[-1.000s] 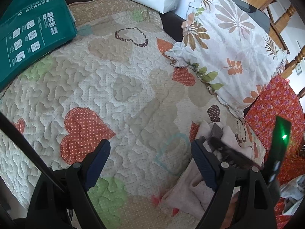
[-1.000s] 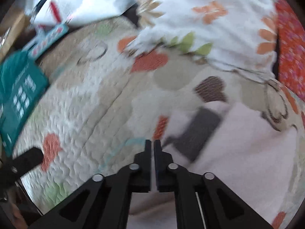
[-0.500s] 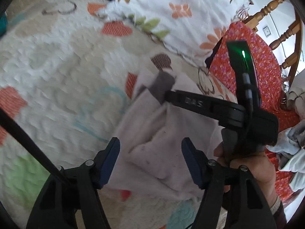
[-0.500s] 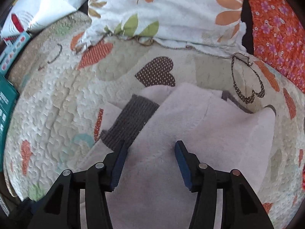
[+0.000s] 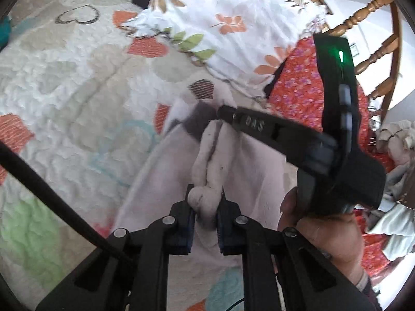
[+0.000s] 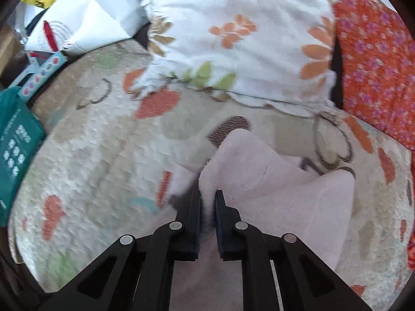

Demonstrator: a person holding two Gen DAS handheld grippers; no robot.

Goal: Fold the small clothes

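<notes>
A small pale pink garment (image 5: 249, 165) with a dark grey band (image 5: 201, 119) lies on a heart-patterned quilt (image 5: 64, 83). My left gripper (image 5: 205, 202) is shut on a bunched roll of its near edge. My right gripper (image 5: 220, 110) reaches in from the right in the left wrist view and pinches the garment at the grey band. In the right wrist view the right gripper (image 6: 207, 202) is shut on a lifted fold of the pink garment (image 6: 272, 181), which rises in a peak ahead of the fingers.
A white floral pillow (image 5: 228, 26) and a red floral cushion (image 5: 301, 90) lie beyond the garment. More loose clothes (image 5: 394, 207) pile at the right. A teal package (image 6: 15, 140) and a white bag (image 6: 85, 18) sit at the quilt's far left. A wooden chair (image 5: 376, 51) stands behind.
Both grippers were open over the garment half a second ago. Both have closed on it, the left on the near edge, the right by the grey band, and the fabric has bunched up.
</notes>
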